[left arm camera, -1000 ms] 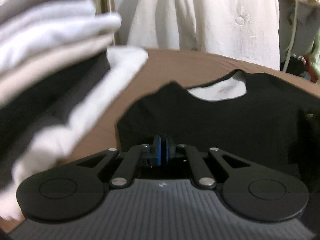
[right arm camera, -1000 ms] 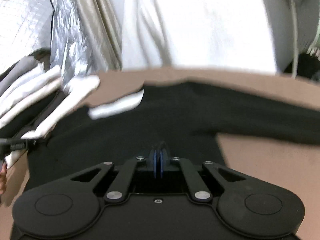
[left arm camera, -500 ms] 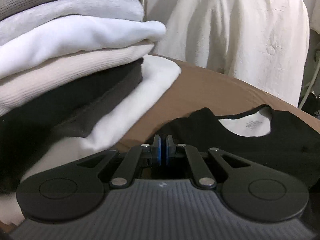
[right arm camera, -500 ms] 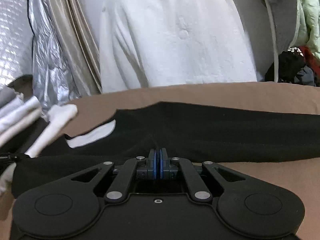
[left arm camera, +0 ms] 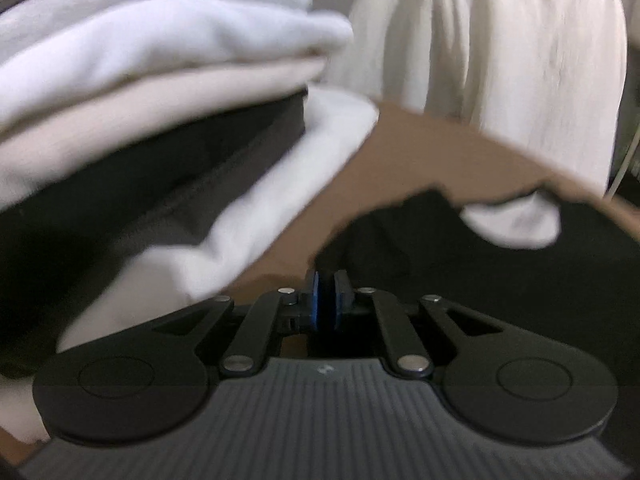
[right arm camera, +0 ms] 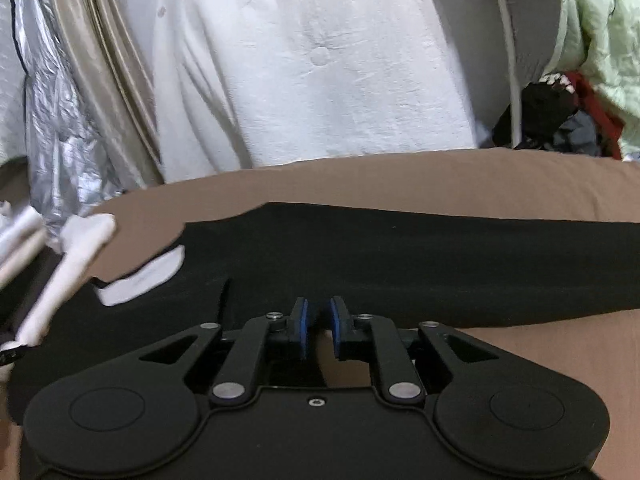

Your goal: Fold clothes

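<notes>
**Both claws parting over the black shirt**

While my right claw [right arm camera: 318,320] stands with its 2 blue pads clearly spread, having just been opening with nothing between them, my left claw [left arm camera: 326,300] has only cracked a sliver (also just opening, also empty). Under both lies the black shirt [right arm camera: 400,264], flat on the brown table [right arm camera: 400,176], sleeve stretched rightward. Left of it rises a stack of folded clothes [left arm camera: 152,92].

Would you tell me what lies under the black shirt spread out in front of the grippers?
The black shirt lies flat on a brown surface, which shows all around it. A white inner lining shows at the neck opening. Whatever is beneath the shirt's body is covered.
</notes>
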Motion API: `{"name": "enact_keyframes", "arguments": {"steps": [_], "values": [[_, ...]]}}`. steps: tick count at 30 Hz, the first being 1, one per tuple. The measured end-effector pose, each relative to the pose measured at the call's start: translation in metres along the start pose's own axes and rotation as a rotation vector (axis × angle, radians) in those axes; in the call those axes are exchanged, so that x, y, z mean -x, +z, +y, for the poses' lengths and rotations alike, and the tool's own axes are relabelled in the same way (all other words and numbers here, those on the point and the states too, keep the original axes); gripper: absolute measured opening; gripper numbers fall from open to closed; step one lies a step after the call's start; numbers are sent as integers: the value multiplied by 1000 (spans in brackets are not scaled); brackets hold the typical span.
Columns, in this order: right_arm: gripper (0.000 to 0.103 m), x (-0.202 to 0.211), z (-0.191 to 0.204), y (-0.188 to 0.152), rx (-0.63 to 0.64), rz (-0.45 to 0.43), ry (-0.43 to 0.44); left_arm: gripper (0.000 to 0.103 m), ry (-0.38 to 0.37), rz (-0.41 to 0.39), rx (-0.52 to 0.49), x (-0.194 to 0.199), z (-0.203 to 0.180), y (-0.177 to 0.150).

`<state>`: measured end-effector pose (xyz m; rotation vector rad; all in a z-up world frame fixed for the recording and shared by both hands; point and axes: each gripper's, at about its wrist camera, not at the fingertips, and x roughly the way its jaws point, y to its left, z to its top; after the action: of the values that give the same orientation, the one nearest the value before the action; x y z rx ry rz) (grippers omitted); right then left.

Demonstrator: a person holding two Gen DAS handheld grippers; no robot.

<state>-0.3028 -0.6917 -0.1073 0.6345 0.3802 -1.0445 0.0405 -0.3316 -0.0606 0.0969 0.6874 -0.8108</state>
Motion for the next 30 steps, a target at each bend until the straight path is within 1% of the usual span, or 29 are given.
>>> {"name": "enact_keyframes", "arguments": {"steps": [1,2,3,4,5,6,7,8,10,11,13,14,15,16,17,19,20,21,22,23,24,25,26,28,29,30], "values": [[24,1,1,0,-3,0,21,11,-7,-8,9,3,2,4],[31,2,3,0,2,3,42,11,-7,-18,9,7,3,6],[36,2,7,-2,12,7,58,14,0,-25,1,10,3,8],[36,1,12,-3,26,12,71,17,9,-29,-7,12,2,8],[37,0,18,-3,45,16,86,29,23,-18,-17,11,1,9],[37,2,24,-5,56,20,104,48,41,21,-29,5,1,9],[37,4,29,-6,53,29,125,51,48,52,-29,-1,2,8],[38,6,33,-7,51,38,147,50,49,67,-21,-6,5,7],[37,8,43,-7,32,86,224,50,40,89,-2,-15,11,3],[37,6,50,-5,30,120,258,50,13,93,16,-17,15,3],[38,-2,70,8,69,162,291,50,-46,101,56,-20,21,1],[42,-7,82,16,101,177,306,50,-58,105,73,-23,23,1],[54,-14,95,26,144,183,315,50,-66,113,87,-28,25,1],[61,-23,110,36,191,180,307,51,-74,121,101,-32,26,2],[70,-37,124,47,231,181,281,51,-79,141,100,-39,25,4],[71,-69,149,68,285,206,217,56,-96,191,76,-54,19,7],[71,-84,158,76,292,231,193,61,-113,199,66,-58,17,9],[71,-100,165,84,295,261,174,62,-132,195,56,-61,15,11],[71,-116,172,92,302,280,151,62,-150,191,46,-64,14,12],[71,-130,179,98,314,283,123,58,-159,186,21,-66,11,12],[71,-143,185,104,335,283,94,34,-159,180,-14,-65,7,10],[71,-157,191,106,378,285,63,19,-150,168,-61,-65,2,8],[72,-173,197,107,436,295,32,12,-131,150,-119,-65,-6,5],[72,-200,204,103,528,322,-50,9,-96,123,-216,-63,-19,0],[71,-214,204,97,555,342,-104,9,-85,112,-242,-61,-23,0],[59,-226,203,91,576,352,-156,8,-77,98,-258,-58,-27,2]]}}
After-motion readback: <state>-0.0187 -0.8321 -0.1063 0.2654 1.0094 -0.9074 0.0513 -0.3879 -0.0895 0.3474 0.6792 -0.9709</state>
